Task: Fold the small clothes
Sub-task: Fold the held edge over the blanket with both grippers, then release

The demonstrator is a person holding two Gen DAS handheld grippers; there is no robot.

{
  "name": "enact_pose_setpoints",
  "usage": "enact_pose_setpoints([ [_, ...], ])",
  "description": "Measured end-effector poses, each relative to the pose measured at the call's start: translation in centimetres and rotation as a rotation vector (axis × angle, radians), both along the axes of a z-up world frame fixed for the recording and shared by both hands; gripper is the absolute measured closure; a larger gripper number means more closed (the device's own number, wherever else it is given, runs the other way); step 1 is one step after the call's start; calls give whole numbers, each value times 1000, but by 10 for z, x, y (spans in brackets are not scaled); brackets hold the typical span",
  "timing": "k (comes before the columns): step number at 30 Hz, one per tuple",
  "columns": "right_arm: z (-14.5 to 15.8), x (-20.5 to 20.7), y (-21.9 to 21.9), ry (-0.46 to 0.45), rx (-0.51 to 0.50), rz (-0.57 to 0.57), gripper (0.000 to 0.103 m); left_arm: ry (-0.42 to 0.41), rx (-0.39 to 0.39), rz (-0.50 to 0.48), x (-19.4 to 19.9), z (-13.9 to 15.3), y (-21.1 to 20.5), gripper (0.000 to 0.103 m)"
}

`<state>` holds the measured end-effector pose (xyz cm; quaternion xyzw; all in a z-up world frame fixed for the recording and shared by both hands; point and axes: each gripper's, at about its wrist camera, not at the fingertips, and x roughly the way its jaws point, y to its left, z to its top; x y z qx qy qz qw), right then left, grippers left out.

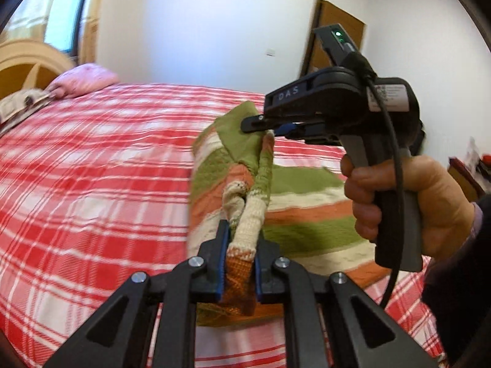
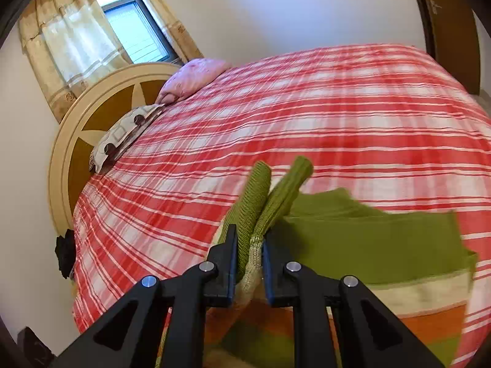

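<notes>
A small knitted sweater (image 1: pixel 307 214) with green, cream and orange stripes lies partly on the red plaid bed (image 1: pixel 92 168). My left gripper (image 1: pixel 241 230) is shut on a bunched cream and orange edge of it and lifts that part. My right gripper (image 1: pixel 264 124), held in a hand, is shut on a green edge higher up, so the cloth hangs between the two. In the right wrist view my right gripper (image 2: pixel 250 239) pinches a green ribbed fold of the sweater (image 2: pixel 368 239), the rest spread to the right.
The bed (image 2: pixel 337 116) has a pink pillow (image 2: pixel 193 76) and a patterned pillow (image 2: pixel 122 135) by the round headboard (image 2: pixel 73 141). A curtained window (image 2: pixel 129 27) is behind it. A brown door (image 1: pixel 331 40) stands at the far wall.
</notes>
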<state>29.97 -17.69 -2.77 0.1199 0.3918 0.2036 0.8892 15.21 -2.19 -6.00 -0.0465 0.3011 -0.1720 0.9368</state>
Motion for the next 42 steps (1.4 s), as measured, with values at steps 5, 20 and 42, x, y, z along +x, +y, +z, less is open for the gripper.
enact_pose_setpoints([
  [5,-3,-8,-52,-7,2,-49,89,-12,25,-99,-4,6,-50,89],
  [20,-64,-25,-167,49,21,-174,89,39,131,-280,-2,-25,-156,89],
  [42,-107,-30,-207,74,53,-257,89,35,175,-335,-17,-47,-198,89],
])
